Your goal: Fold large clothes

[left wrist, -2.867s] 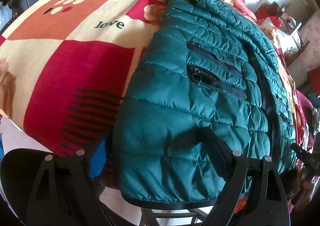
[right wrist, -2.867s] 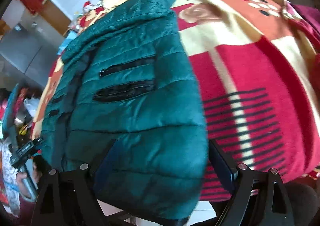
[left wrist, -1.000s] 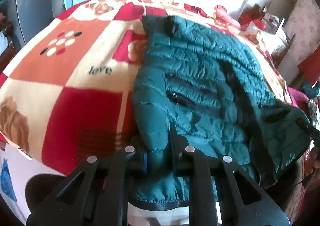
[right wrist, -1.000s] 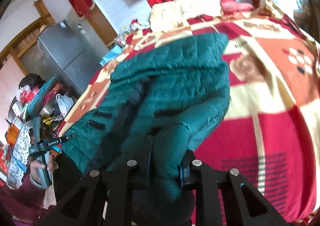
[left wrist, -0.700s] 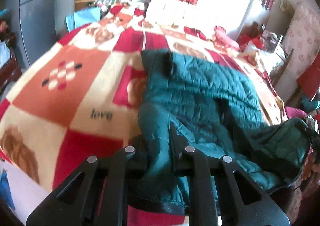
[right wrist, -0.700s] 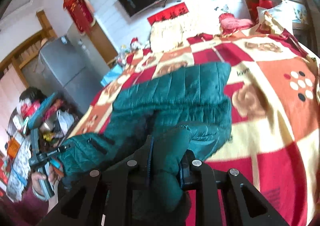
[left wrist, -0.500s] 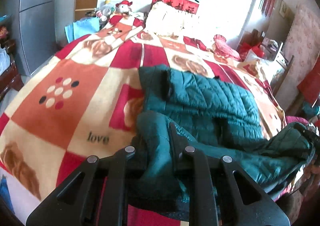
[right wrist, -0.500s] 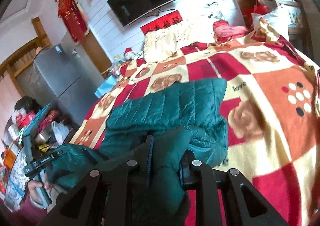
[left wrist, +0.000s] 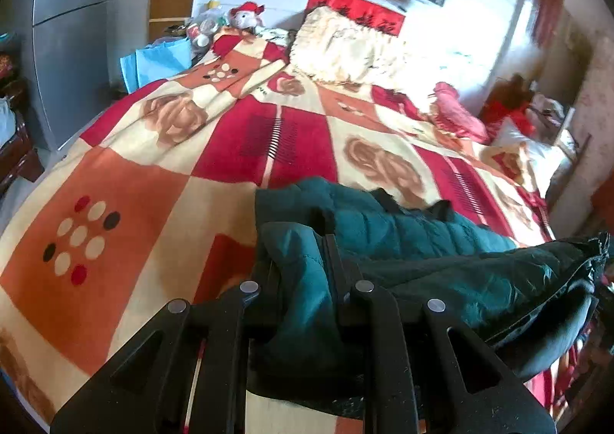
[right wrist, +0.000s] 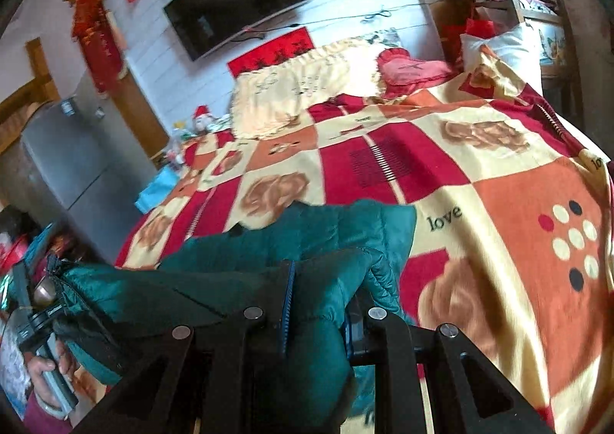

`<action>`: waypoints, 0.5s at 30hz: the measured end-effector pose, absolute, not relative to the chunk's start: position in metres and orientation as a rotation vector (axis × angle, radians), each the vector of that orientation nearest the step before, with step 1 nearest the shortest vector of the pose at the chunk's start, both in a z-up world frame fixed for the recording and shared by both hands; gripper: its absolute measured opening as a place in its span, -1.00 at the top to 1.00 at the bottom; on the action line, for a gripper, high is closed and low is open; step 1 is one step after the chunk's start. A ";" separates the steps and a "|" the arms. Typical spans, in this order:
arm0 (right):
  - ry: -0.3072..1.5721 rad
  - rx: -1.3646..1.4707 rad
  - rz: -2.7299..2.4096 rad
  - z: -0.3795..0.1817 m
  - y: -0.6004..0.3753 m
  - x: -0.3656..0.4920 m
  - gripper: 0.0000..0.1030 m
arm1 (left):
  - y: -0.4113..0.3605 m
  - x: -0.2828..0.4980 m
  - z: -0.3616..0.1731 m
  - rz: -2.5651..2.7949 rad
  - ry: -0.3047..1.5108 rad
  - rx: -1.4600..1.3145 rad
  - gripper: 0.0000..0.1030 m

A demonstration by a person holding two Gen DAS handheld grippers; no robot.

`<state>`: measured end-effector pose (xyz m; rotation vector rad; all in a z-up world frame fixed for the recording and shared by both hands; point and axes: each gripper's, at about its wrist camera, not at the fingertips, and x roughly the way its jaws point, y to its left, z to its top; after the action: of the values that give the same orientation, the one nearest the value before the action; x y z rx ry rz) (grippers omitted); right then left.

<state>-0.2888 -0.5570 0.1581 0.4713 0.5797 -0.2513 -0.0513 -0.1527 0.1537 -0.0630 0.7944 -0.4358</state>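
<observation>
The left gripper [left wrist: 303, 273] has its jaws clamped narrow on a bunched corner of the teal puffer jacket [left wrist: 422, 242], near its lower hem. The right gripper [right wrist: 318, 303] is clamped the same way on the opposite corner. Between them the hem edge is lifted off the bed [left wrist: 134, 173] and hangs in a sagging span, while the collar end lies on the patchwork blanket [right wrist: 518, 203], roughly mid-bed. In the right wrist view, the person's left hand [right wrist: 46, 368] shows at the far left, holding the other tool.

The step in hand looks like a bottom-to-top fold: carrying the hem over toward the collar. To do it well, both corners should travel level with each other so the fold line comes out square across the jacket, and the span between them should be kept taut enough to stop the puffy fabric from slumping in the middle. The hem is best laid just short of the collar, then released only once both corners rest on the fabric.
</observation>
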 end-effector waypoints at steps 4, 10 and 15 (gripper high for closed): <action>0.604 0.520 -0.306 0.144 -0.584 -0.251 0.65 | -0.171 -0.008 0.136 -0.396 0.853 -0.078 0.70; 0.670 0.589 -0.342 0.110 -0.615 -0.204 0.65 | -0.196 0.031 0.097 -0.357 0.933 -0.061 0.68; 0.676 0.759 -0.316 0.072 -0.641 -0.186 0.38 | -0.175 0.053 0.077 -0.431 1.005 -0.290 0.53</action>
<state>-0.1861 -0.6409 0.0722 0.7585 0.6765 -0.3164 0.0526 -0.1752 0.0768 -0.2900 1.0055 -0.4311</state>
